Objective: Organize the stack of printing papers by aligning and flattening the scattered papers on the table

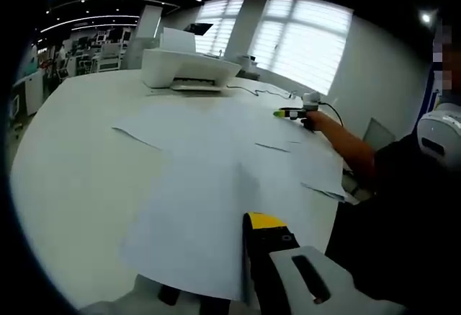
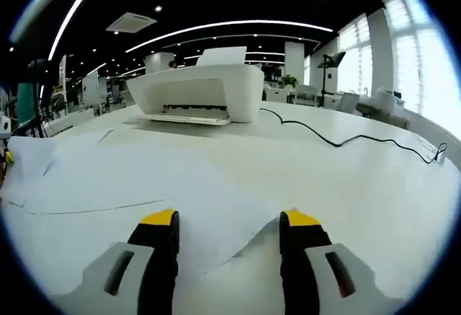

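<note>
Right gripper view: right tool (image 2: 229, 230) gapes empty over thin, limp white paper sheets (image 2: 144, 185); left tool (image 1: 270, 239), state unclear; press flat, nudge edges.

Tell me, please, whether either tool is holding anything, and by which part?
The right tool is open over a paper on the table, gripping nothing. The left tool lies at the edge of a sheet; a hold cannot be told.
</note>
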Available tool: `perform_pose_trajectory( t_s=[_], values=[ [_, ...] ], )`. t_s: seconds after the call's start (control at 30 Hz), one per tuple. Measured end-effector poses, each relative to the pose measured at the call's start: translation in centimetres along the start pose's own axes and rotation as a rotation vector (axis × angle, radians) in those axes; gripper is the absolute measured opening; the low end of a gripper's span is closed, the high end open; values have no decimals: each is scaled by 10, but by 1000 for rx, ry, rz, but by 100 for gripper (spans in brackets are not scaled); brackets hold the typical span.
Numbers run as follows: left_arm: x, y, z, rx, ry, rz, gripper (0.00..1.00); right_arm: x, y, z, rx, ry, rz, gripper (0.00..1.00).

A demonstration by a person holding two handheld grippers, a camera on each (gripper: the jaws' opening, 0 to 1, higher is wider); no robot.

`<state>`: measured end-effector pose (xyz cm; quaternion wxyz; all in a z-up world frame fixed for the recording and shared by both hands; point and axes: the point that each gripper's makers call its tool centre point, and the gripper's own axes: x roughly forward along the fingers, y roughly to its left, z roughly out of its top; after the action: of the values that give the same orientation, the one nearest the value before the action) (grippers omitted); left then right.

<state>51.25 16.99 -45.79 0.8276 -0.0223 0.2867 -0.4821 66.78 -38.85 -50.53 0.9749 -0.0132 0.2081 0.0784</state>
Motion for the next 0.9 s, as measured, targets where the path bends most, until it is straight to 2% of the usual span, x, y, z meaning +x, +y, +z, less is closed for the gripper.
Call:
perform_pose_trajectory(
  t_s=[0.1,0.17,0.5,0.67,0.77,0.9],
  values=[
    [1,-2,-1,1,1,-4,7,-4,9,0,-5,-5,24,39],
    [1,-3,-1,1,0,-6,7,-6,11,0,-4,-5,35,29],
    [0,-5,-3,2,0,-8,7,-11,7,-3,35,3,47,1],
    [0,-4,-3,-2,-4,-7,7,-14,9,-1,40,-10,56,0],
    [1,-5,-3,-1,-3,-9,7,-21,10,12,77,-73,71,0],
    [1,-5,-2,2,-3,-11,7,-25,11,17,79,-89,73,0]
  ],
)
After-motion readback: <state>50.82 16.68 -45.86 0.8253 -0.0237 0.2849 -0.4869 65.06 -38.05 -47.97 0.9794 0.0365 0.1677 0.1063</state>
